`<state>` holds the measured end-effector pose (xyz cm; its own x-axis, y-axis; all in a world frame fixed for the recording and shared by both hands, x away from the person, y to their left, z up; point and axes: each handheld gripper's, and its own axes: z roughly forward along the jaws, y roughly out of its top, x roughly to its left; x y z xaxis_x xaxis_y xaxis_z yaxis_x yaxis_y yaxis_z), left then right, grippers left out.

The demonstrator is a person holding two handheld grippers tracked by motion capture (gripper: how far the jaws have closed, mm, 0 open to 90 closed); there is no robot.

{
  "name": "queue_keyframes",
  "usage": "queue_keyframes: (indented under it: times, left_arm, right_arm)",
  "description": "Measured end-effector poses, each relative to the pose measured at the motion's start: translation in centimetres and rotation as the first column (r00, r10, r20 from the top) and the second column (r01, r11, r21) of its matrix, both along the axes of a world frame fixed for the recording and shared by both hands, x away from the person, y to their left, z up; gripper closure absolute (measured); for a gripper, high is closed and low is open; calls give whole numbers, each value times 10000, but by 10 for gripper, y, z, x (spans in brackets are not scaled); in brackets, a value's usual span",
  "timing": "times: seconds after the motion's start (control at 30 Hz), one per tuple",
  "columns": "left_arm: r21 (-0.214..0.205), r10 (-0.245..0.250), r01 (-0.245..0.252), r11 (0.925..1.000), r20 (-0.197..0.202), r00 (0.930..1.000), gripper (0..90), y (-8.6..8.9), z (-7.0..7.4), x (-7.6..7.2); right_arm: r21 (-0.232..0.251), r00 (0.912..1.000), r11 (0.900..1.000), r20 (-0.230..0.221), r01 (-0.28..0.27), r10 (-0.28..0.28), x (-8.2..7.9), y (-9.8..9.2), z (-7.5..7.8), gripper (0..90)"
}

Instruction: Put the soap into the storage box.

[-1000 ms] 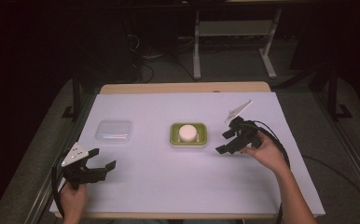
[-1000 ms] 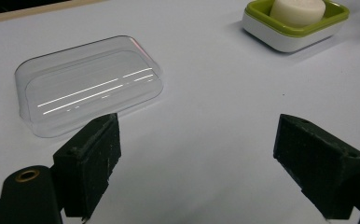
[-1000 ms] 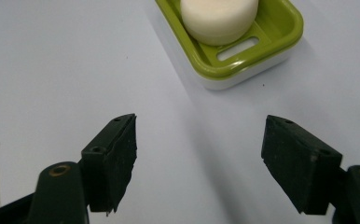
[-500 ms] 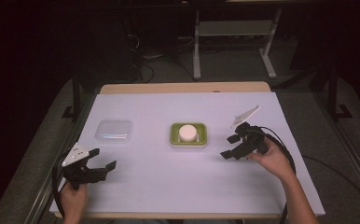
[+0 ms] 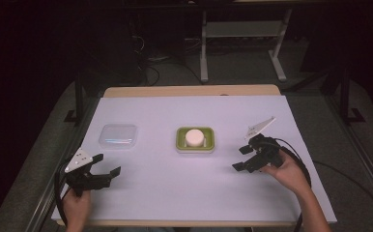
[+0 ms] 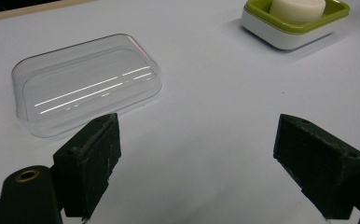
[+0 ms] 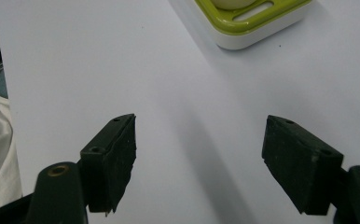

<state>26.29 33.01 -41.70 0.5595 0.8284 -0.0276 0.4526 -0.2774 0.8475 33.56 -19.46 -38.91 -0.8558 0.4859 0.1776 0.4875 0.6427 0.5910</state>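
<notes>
On table, no writing | left tool (image 5: 108,166) apart | right tool (image 5: 241,158) apart

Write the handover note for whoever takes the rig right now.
Left gripper: open, holds nothing, low near the table's front left, aimed at the clear lid.
Right gripper: open, holds nothing, right of the green soap dish.
White soap sits in the dish at mid-table; the lid lies apart to the dish's left.
Done: nothing gripped. Left: likely covering the dish with the lid.

Soap (image 5: 194,137) in dish (image 5: 210,143), lid (image 5: 118,136) left
</notes>
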Motion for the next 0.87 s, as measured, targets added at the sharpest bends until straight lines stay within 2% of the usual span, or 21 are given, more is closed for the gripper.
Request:
queue_keyframes:
  times: [0.67, 0.8, 0.87]
  left_arm:
    - [-18, 16, -16, 10000, 30, 10000, 145, 0, 0, 0]
    - [98, -38, 38, 9999, -12, 10000, 145, 0, 0, 0]
    - [94, -35, 35, 9999, 14, 10000, 145, 0, 0, 1]
  right_arm:
    - [225, 9999, 9996, 9, 143, -143, -34, -16, -16, 247]
    - [479, 9990, 9981, 175, 397, -406, -48, -21, -21, 217]
    - [701, 9968, 9949, 268, 730, -750, -57, -25, -24, 218]
